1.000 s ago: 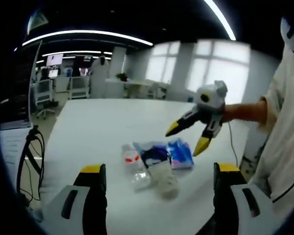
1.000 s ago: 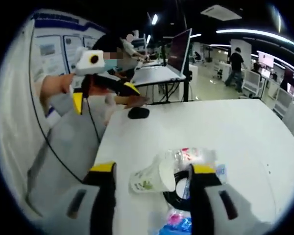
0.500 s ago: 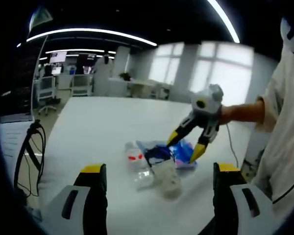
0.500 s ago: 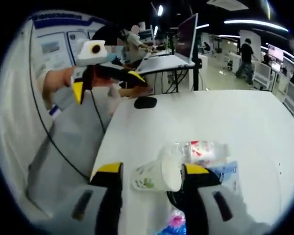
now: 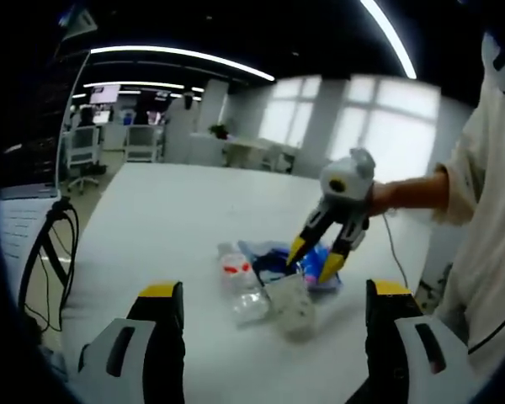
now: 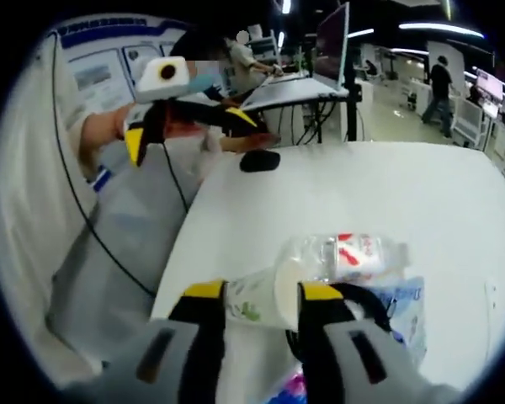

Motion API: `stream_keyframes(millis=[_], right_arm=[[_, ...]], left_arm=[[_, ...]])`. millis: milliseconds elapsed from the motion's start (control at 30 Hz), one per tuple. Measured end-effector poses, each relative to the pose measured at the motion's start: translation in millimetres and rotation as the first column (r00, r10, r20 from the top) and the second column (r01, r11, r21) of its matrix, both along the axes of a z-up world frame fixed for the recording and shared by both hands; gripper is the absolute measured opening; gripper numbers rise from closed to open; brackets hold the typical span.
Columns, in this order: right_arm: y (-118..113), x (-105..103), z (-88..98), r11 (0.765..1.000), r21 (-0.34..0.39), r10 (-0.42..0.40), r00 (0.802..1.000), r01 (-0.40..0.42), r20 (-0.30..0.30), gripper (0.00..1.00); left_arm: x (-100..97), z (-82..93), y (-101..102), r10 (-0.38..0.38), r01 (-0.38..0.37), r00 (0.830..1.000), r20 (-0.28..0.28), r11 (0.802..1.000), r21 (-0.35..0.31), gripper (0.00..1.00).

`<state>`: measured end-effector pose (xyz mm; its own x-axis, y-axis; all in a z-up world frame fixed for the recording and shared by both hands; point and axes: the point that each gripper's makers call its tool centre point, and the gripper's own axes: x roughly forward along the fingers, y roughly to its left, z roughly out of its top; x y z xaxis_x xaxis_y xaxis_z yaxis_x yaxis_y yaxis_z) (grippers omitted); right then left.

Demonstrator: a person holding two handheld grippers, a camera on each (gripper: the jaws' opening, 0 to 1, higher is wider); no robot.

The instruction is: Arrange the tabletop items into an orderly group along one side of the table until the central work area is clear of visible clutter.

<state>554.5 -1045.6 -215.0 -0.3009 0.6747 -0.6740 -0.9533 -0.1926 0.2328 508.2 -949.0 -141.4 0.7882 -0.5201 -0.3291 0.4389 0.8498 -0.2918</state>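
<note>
So the paper cup (image 6: 265, 295) is lying on its side near the edge of the white tabletop (image 6: 421, 194), and the right tool (image 6: 261, 296) has its two yellow-tipped jaws on either side of it, pretty much closed in on the cup, though I can't tell for sure if it's actually squeezing yet. Right behind the cup is a clear plastic bottle (image 6: 345, 252) with a red label, also lying down, and just beside that a blue-and-white packet (image 6: 404, 307). There's a dark cable loop tucked under the pile too.

From the left gripper view you get the same little heap: cup (image 5: 290, 307), bottle (image 5: 236, 273), blue packets (image 5: 273, 261), all bunched together with the right tool (image 5: 313, 257) reaching down into it. The left tool (image 5: 269, 295) is hanging back, jaws spread wide, holding nothing.

Further off there's a black mouse (image 6: 259, 160) on the tabletop.
</note>
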Motion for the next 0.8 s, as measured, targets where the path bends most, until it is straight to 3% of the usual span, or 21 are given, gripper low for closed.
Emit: stream_keyframes(millis=[367, 800], right_arm=[[1, -2, -10.9, 0.998, -0.047, 0.044, 0.998, -0.046, -0.044, 0.2], [1, -7, -14.8, 0.993, -0.072, 0.094, 0.994, -0.098, -0.047, 0.1]], left_arm=[[0.8, -5.1, 2, 0.012, -0.012, 1.0, -0.002, 1.0, -0.016, 0.86], [0.9, -8.4, 6, 0.027, -0.027, 1.0, -0.001, 0.999, -0.025, 0.85]])
